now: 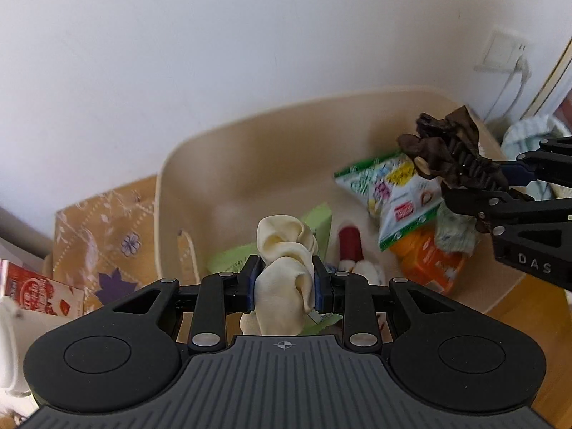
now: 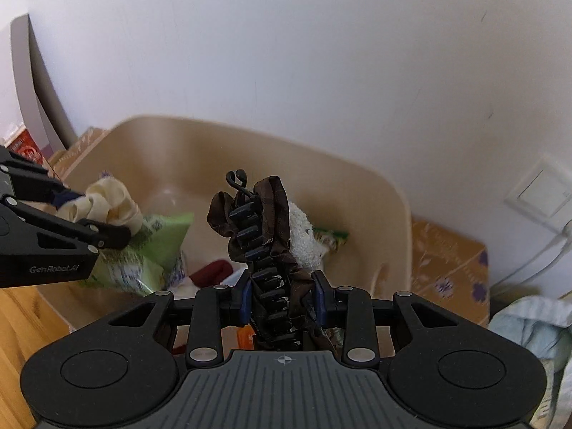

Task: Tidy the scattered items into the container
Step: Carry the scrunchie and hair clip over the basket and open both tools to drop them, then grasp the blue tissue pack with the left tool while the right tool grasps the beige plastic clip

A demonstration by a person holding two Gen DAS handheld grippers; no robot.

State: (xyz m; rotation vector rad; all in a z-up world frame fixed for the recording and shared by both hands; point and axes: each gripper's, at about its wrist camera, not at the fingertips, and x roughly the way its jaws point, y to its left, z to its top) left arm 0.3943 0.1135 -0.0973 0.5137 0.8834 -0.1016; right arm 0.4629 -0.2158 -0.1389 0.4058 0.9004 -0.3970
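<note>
The left gripper (image 1: 285,286) has its fingers (image 1: 253,282) closed on a cream scrunchie (image 1: 286,268), which stands up between the blue pads and bulges above them. The right gripper (image 2: 283,298) has its fingers (image 2: 246,298) closed in the same way on a brown hair clip (image 2: 266,246), a black toothed claw wrapped with dark brown cloth, pointing up from the pads. Both grippers hang above the open beige bin (image 1: 214,164), the left one over its near left part and the right one over its right side, so both held things are over the bin but not inside it. In the bin there lies a green packet (image 1: 314,220) under the scrunchie, a dark red and white soft thing (image 1: 350,246) beside it, a white and green snack bag (image 1: 400,196) tilted toward the right, an orange pack (image 1: 429,261) under this bag, and a small pale cloth (image 1: 455,232) near the right wall. In the right wrist view a white fluffy thing (image 2: 304,236) shows just behind the clip. The bin stands on a wooden tabletop (image 1: 529,318), against a white wall (image 1: 250,53). Left of the bin is a tan box with flowers (image 1: 103,228) and a red and white carton (image 1: 39,289). At the far right lies a light blue towel (image 2: 532,325), and a wall socket (image 1: 504,52) with a white cable is above.
</note>
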